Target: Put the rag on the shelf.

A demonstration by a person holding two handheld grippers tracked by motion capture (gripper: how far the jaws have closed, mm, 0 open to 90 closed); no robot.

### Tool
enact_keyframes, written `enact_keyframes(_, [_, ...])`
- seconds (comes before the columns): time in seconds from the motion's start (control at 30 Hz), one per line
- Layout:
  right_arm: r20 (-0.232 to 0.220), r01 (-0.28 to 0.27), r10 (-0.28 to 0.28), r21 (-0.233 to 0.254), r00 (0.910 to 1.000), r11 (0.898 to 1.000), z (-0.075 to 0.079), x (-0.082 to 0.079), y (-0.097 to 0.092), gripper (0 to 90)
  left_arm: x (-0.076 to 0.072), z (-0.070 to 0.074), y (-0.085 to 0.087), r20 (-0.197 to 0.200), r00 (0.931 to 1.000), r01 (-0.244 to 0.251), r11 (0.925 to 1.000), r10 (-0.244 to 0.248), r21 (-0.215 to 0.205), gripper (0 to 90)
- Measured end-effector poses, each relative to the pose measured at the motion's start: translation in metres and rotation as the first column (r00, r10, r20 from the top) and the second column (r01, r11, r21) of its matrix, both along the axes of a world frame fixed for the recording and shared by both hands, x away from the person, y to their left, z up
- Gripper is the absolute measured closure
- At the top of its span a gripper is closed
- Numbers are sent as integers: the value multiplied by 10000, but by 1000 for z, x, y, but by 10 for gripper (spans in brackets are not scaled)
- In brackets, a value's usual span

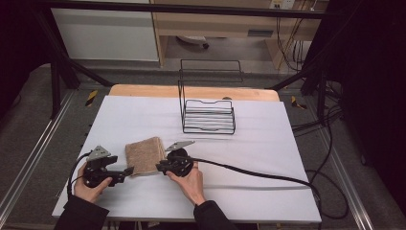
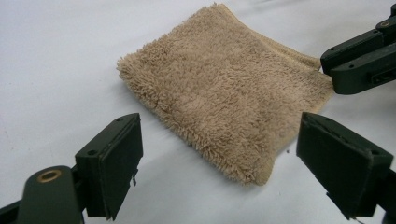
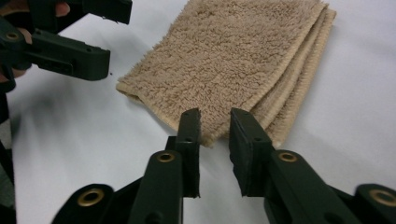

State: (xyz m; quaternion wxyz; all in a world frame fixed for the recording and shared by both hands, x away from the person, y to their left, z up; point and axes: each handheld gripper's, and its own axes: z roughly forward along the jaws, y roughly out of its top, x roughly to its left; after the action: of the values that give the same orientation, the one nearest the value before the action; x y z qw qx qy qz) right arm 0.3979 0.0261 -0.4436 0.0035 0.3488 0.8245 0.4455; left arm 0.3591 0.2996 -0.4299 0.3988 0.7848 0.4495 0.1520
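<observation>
Towel (image 1: 145, 155), folded, soft and light on the near table (image 1: 249, 158), looks best pinched at its layered edge, where the right gripper (image 3: 215, 128) stands narrowly parted, gripping nothing, the left gripper (image 2: 219, 154) wide and empty.

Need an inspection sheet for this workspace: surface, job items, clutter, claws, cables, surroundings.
Surface: table under a white cover, wooden edge at the far side.
Job's things: folded tan towel lies flat near the front edge.
Clutter: black wire rack stands behind the towel, apart from it.
Grippers: left claw open, short of the towel's corner; right claw jaws narrowed at the towel's edge, a gap between them, no grip evident.
Cables: black cable trails right across the cover.
Surroundings: dark frame bars, grey floor, more cables.
</observation>
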Motion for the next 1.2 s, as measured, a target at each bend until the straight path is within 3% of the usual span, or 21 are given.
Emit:
enact_keyframes(0.17, [-77, 16, -15, 164, 10000, 9999, 0, 2, 1, 882, 0, 0, 0, 12, 10000, 0, 10000, 0, 5, 150])
enact_keyframes(0.33, [-132, -59, 61, 106, 9999, 9999, 1, 3, 1, 900, 0, 0, 0, 37, 10000, -31, 10000, 30, 29, 153])
enact_keyframes(0.6, [258, 313, -320, 260, 9992, 9992, 16, 13, -4, 900, -1, 1, 0, 104, 9999, -10, 10000, 10, 8, 155])
enact_keyframes(0.67, [356, 455, -456, 37, 9983, 9990, 17, 18, -6, 900, -1, 1, 0, 89, 10000, -17, 10000, 17, 21, 156])
enact_keyframes(0.7, [406, 565, -552, -321, 9977, 9979, 15, 24, -7, 900, -1, 1, -1, 65, 10000, -7, 10000, 7, 46, 157])
enact_keyframes(0.87, [398, 533, -511, -542, 9979, 9971, 10, 27, -6, 900, -1, 0, -4, 1, 10000, -17, 10000, 17, 94, 169])
enact_keyframes(0.9, [712, 410, -382, -385, 9967, 9984, 13, 25, -7, 900, -1, -1, -5, -12, 10000, 6, 9999, -6, 118, 169])
enact_keyframes(0.93, [712, 410, -382, -385, 9967, 9984, 13, 25, -7, 900, -1, -1, -5, -12, 10000, 6, 9999, -6, 118, 169])
enact_keyframes(0.97, [1087, 302, -298, -24, 9936, 9995, 21, 23, -8, 900, -1, -1, -6, -3, 10000, -11, 9999, 11, 104, 170])
enact_keyframes(1.0, [1087, 302, -298, -24, 9936, 9995, 21, 23, -8, 900, -1, -1, -6, -3, 10000, -11, 9999, 11, 104, 170])
enact_keyframes(1.03, [1504, 114, -148, 233, 9885, 9997, 30, 20, -10, 900, -1, 0, -6, 14, 10000, -47, 10000, 47, 67, 170])
enact_keyframes(1.07, [1504, 114, -148, 233, 9885, 9997, 30, 20, -10, 900, -1, 0, -6, 14, 10000, -47, 10000, 47, 67, 171])
enact_keyframes(1.1, [1959, -121, 98, 108, 9806, 9999, 37, 19, -9, 900, -1, 0, -6, 24, 10000, -49, 10000, 49, 57, 173])
enact_keyframes(1.17, [1987, -143, 140, -1, 9800, 9999, 37, 18, -9, 900, -2, 0, -6, 27, 10000, -56, 10000, 56, 49, 174])
enact_keyframes(1.2, [1891, -107, 163, -305, 9818, 9995, 34, 18, -9, 900, -2, 0, -6, 13, 10000, -56, 10000, 56, 47, 177])
